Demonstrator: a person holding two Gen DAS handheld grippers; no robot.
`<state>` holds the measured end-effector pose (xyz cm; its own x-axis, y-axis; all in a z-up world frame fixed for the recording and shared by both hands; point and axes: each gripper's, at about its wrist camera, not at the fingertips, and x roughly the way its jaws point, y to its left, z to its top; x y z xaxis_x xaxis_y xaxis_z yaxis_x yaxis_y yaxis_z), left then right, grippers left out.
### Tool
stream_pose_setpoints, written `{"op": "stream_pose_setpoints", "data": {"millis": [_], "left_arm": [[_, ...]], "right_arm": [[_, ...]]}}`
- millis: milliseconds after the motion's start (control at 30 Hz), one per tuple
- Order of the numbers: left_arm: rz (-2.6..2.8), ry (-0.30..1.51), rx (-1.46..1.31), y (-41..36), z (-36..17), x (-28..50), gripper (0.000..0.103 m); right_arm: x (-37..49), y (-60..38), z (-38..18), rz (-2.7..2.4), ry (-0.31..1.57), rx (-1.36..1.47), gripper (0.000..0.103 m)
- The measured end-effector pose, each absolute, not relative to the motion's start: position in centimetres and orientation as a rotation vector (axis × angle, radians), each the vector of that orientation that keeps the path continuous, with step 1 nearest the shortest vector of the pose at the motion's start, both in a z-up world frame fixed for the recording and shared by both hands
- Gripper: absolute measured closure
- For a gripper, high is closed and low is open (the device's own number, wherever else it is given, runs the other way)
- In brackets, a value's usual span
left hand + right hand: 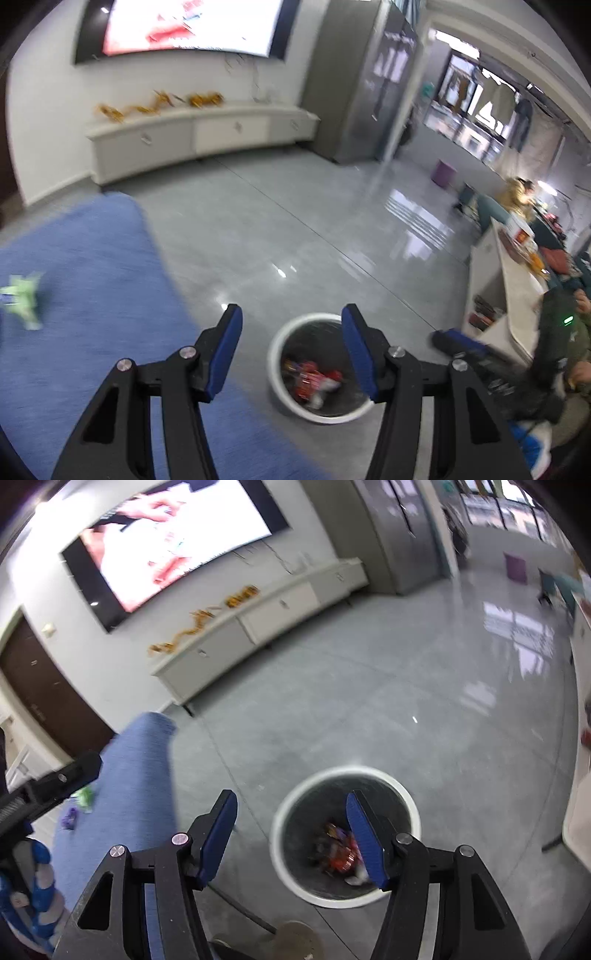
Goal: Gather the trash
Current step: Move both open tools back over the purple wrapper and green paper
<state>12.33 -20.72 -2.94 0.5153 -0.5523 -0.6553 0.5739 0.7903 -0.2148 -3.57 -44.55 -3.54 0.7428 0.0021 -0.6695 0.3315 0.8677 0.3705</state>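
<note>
Both the left gripper (291,350) and right gripper (291,834) hang half-open and empty above a round white-rimmed wastebasket (413,812) holding blurred, perhaps crinkly red wrappers (341,860).

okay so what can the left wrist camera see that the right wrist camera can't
Left wrist only: a person at the far counter and the right gripper from the side.
Right wrist only: a dark door and a purple scrap on the floor.
Both: the white-rimmed bin holding wrappers, the blue rug, the wall screen, a green scrap, open empty jaws.
</note>
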Motion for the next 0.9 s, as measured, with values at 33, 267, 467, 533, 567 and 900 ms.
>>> {"op": "stream_pose_setpoints", "data": {"millis": [33,267,467,533,567,900], "left_arm": [[-0.639,0.751,0.026,-18.6,-2.1,11.9,0.049],[-0.418,0.626,-0.012,-7.2,1.1,8.8,0.038],[-0.273,0.531,-0.057,0.5,2.9,5.8,0.037],[-0.245,0.512,-0.075,2.8,3.3,5.2,0.037],[-0.236,0.504,-0.081,3.5,3.5,4.8,0.037],[-0.189,0.432,-0.110,8.0,4.5,0.4,0.036]], "right_arm": [[-3.6,-43.8,-2.7,-0.178,0.705,0.485,0.039],[-3.5,-37.2,2.9,-0.059,0.624,0.395,0.034],[-2.7,-31.8,5.1,0.023,0.617,0.340,0.030],[-2.5,-30.1,5.8,0.041,0.613,0.316,0.029],[-2.6,-29.4,6.0,0.048,0.609,0.308,0.029],[-3.4,-24.4,7.1,0.084,0.592,0.234,0.022]]}}
